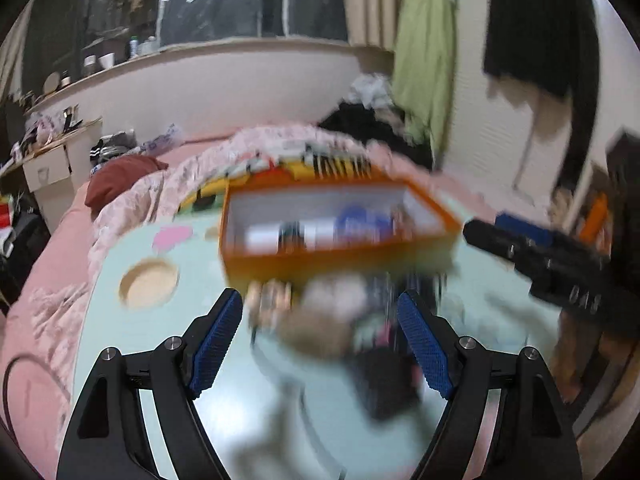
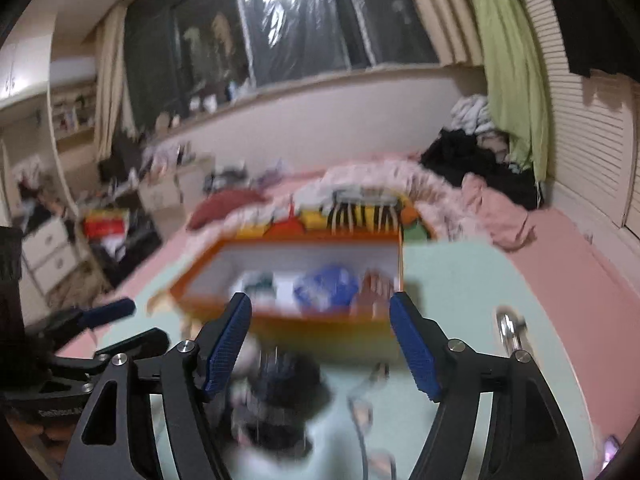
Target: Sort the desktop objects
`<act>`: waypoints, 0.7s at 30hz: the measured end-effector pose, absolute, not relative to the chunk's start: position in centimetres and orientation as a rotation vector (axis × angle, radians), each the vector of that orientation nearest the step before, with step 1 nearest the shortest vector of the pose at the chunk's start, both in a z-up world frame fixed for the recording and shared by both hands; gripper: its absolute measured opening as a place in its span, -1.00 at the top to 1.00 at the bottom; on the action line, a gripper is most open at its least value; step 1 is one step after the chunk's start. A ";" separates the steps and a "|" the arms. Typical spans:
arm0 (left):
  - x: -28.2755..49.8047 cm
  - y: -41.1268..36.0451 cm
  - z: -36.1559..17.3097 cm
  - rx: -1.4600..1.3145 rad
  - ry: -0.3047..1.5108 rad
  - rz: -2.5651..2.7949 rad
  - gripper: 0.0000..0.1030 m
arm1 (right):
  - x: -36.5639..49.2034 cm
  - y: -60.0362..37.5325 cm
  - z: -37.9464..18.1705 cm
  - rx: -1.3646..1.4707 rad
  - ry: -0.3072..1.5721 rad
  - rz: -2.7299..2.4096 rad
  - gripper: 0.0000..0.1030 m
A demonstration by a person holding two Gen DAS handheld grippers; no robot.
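Both tongs, the left gripper [image 1: 320, 312] and right gripper [image 2: 320, 316], gape wide and empty above blurred clutter on the pale green tabletop [image 1: 104, 320]. At twelve o'clock sits the orange rectangular cardboard box [image 1: 332, 256], partly filled. Hasty grabs could snag several items at once.

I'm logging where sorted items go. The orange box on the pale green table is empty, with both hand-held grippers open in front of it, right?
Not quite: the orange box is not empty. The right wrist view shows blurred items inside, one of them blue. The rest holds: it sits on the pale green table, and the left hand-held gripper and right hand-held gripper are open.
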State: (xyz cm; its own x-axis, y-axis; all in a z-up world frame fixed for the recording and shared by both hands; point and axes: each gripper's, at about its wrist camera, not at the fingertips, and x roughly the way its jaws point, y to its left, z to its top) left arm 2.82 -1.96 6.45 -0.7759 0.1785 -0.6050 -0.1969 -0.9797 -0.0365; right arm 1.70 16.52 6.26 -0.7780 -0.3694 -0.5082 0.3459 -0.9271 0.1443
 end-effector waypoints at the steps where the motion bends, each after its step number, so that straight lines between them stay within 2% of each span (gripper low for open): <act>1: 3.7 -2.2 5.6 -0.972 0.070 2.778 -0.55 | 2.2 16.5 5.6 0.806 -0.040 -2.632 -0.40; 6: 5.4 -3.4 1.2 -1.125 0.071 2.701 -0.55 | 3.4 16.4 0.4 1.115 0.102 -2.567 -0.39; 7: 5.5 -3.1 0.5 -1.102 0.110 2.718 -0.69 | 4.0 16.1 -0.1 1.074 0.184 -2.619 -0.43; 8: 5.7 -2.7 0.1 -1.048 0.162 2.774 -0.81 | 4.3 15.9 -0.3 1.034 0.189 -2.643 -0.59; 10: 5.4 -2.8 -0.7 -1.001 0.065 2.839 -0.86 | 4.2 16.0 -0.5 1.046 0.167 -2.628 -0.66; 12: 5.2 -2.6 -1.1 -1.001 0.049 2.901 -0.98 | 4.1 16.1 -0.5 1.046 0.163 -2.618 -0.71; 21: 4.9 -2.8 -1.2 -1.009 0.047 2.923 -0.99 | 4.3 16.4 -0.7 1.043 0.165 -2.615 -0.75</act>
